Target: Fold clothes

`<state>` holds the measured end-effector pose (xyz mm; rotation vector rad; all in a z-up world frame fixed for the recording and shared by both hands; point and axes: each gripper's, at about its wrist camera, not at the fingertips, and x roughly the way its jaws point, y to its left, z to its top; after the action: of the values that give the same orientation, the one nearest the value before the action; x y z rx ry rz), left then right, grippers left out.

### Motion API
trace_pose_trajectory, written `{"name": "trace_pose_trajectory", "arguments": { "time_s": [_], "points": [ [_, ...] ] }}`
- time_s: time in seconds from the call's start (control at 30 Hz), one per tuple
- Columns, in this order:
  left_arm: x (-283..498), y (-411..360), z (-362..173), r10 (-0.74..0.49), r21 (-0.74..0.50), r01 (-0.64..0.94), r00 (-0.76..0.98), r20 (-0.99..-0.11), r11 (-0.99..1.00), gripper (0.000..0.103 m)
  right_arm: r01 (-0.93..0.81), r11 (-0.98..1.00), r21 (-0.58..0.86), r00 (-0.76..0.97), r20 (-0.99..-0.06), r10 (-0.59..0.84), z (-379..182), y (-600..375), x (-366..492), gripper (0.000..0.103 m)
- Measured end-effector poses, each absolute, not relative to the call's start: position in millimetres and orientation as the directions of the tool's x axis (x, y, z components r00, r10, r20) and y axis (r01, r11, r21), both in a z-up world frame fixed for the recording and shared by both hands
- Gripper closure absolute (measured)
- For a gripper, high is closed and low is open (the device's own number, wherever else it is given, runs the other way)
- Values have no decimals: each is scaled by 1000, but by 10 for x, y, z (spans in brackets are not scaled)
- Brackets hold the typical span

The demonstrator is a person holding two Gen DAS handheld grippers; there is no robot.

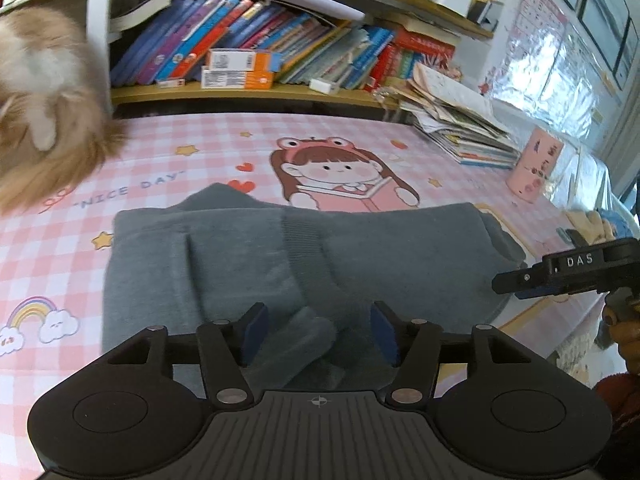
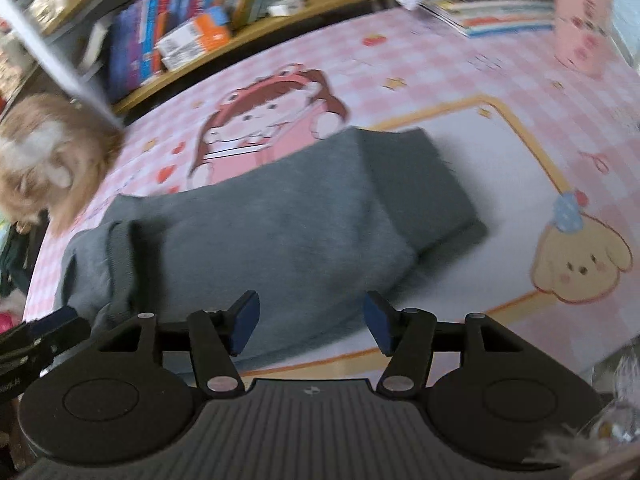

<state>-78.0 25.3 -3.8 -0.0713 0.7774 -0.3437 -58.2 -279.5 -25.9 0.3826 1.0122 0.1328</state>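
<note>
A grey garment [image 1: 256,264] lies folded into a rough rectangle on a pink checked table mat [image 1: 168,148]. Its ribbed cuff runs down the middle and a loose grey end lies between my left fingers. My left gripper [image 1: 318,334] is open just above the garment's near edge. The right gripper [image 1: 560,272] shows at the right edge of the left wrist view. In the right wrist view the garment [image 2: 280,220] lies ahead, and my right gripper [image 2: 312,320] is open over its near edge, holding nothing.
A fluffy orange-and-white cat [image 1: 44,112] sits at the table's far left, also in the right wrist view [image 2: 48,160]. A bookshelf [image 1: 260,48] runs along the back. A stack of books [image 1: 460,128] and a pink cup [image 1: 534,168] stand at the far right.
</note>
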Motion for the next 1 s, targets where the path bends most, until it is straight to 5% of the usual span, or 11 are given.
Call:
{"name": "trace_pose_trajectory", "arguments": {
  "time_s": [0.6, 0.67, 0.8, 1.0],
  "points": [
    [-877, -291, -2, -214, -80, 228, 652, -728, 970, 38, 297, 638, 710, 529, -679, 510, -694, -3578, -228, 45],
    [-896, -329, 4, -201, -72, 219, 651, -732, 973, 38, 335, 582, 741, 544, -657, 522, -751, -3649, -196, 49],
    [-923, -409, 22, -184, -57, 213, 646, -741, 975, 38, 366, 572, 734, 548, -667, 505, -802, -3713, -168, 84],
    [-934, -512, 42, -176, -41, 220, 641, -747, 975, 38, 165, 598, 784, 616, -556, 559, -553, -3665, -194, 88]
  ]
}}
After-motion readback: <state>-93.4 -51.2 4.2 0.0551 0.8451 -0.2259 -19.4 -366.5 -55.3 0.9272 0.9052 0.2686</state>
